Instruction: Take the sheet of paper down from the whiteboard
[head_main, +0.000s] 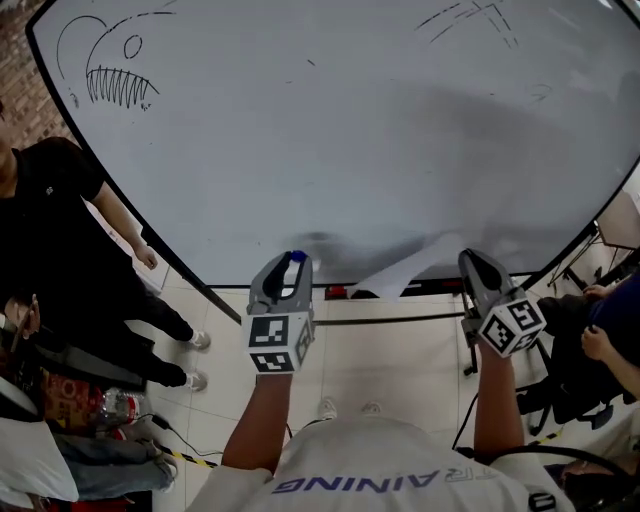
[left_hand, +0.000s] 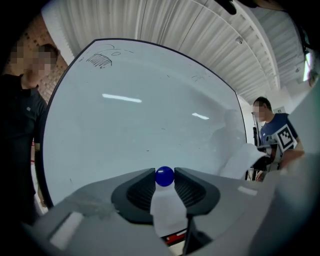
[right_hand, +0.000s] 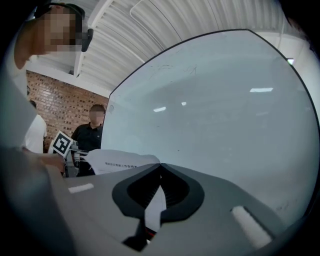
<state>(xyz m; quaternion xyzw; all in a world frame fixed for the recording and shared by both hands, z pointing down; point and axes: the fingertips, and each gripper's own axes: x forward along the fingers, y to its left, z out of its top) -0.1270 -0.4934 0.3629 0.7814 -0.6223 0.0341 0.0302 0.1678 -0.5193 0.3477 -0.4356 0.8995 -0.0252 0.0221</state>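
Presently the right gripper (right_hand: 160, 165) has its fingers pressed together on an edge of the sheet of paper (right_hand: 120, 161), which spreads out to the left of the fingertips, in front of the whiteboard (head_main: 350, 130) near its lower edge. The left gripper (left_hand: 165, 172) has its fingers spread fairly wide but closed on a small blue round knob (left_hand: 164, 176) that sits right between the fingertips, with the board just beyond them.
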